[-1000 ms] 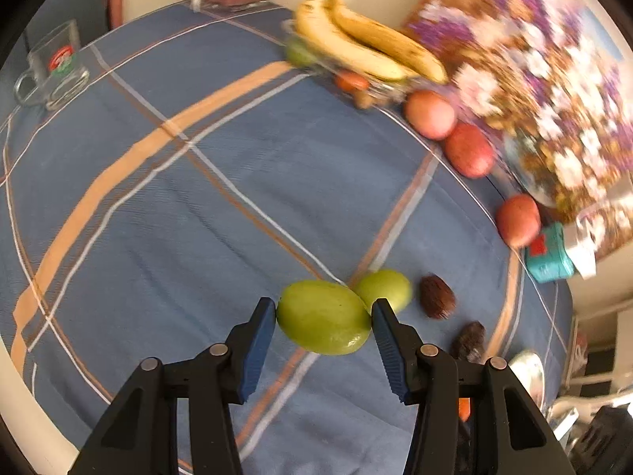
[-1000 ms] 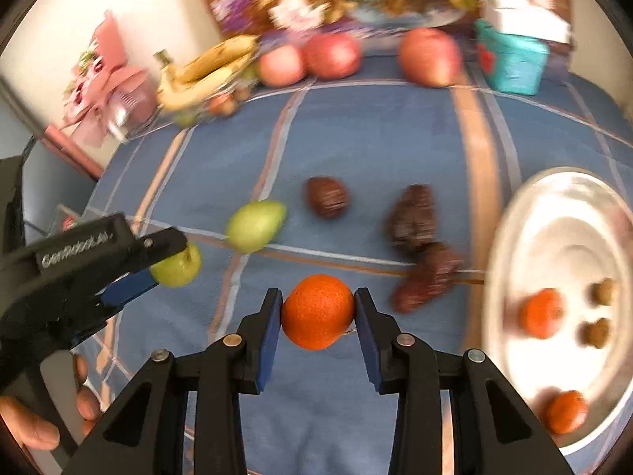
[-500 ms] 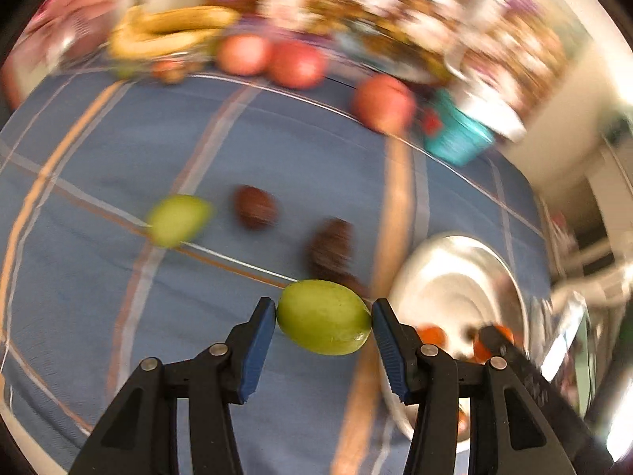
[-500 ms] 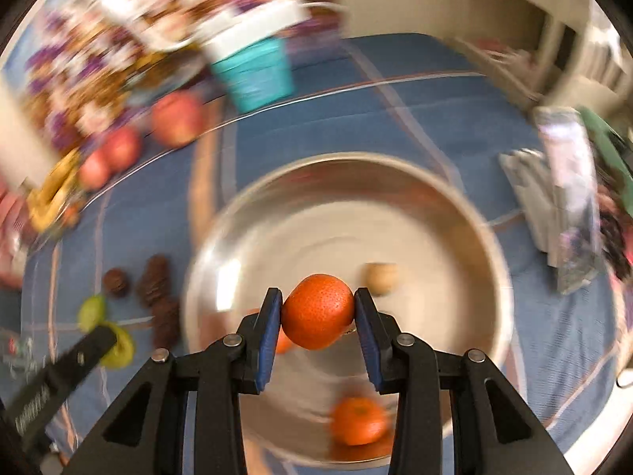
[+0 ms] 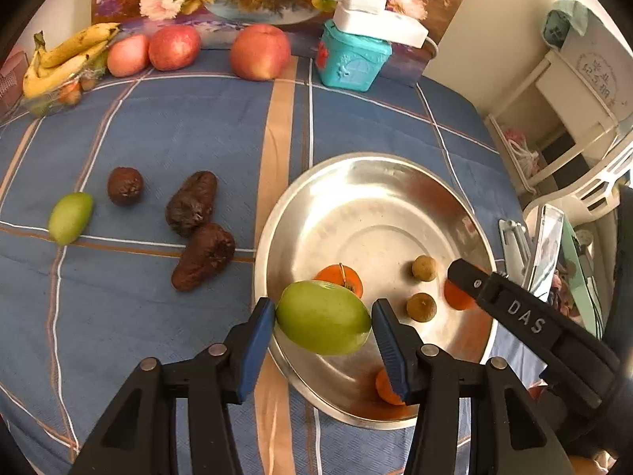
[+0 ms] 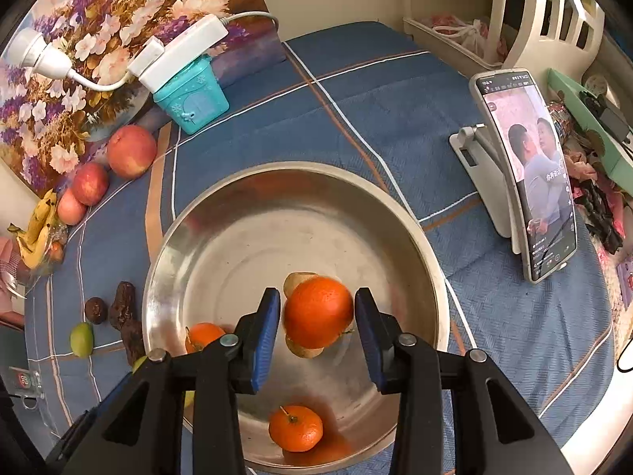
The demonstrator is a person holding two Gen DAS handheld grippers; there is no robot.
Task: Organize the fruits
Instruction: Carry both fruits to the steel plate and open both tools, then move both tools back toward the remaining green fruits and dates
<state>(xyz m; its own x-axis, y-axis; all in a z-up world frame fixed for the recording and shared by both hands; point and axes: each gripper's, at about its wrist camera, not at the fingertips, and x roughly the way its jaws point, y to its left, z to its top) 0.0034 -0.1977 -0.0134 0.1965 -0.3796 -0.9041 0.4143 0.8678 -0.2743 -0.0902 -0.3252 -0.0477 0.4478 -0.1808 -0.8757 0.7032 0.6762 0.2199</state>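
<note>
My left gripper (image 5: 324,308) is shut on a green oval fruit (image 5: 323,318), held above the near-left rim of a steel bowl (image 5: 277,213). My right gripper (image 6: 317,299) is shut on an orange (image 6: 318,312), held over the middle of the bowl (image 6: 166,237). In the bowl lie two oranges (image 6: 203,334) (image 6: 295,427) and small brown round fruits (image 5: 424,268) (image 5: 421,307). One black finger of the right gripper (image 5: 514,312) reaches in from the right in the left wrist view.
On the blue checked cloth left of the bowl lie a second green fruit (image 5: 70,217) and three dark wrinkled fruits (image 5: 192,202). Apples (image 5: 259,51), bananas (image 5: 67,57) and a teal box (image 5: 352,57) line the back. A phone on a stand (image 6: 526,174) stands right of the bowl.
Both grippers have swung right from the open cloth to the steel bowl, each still holding its fruit. The orange now hangs over the bowl's middle, the green fruit over its rim.
</note>
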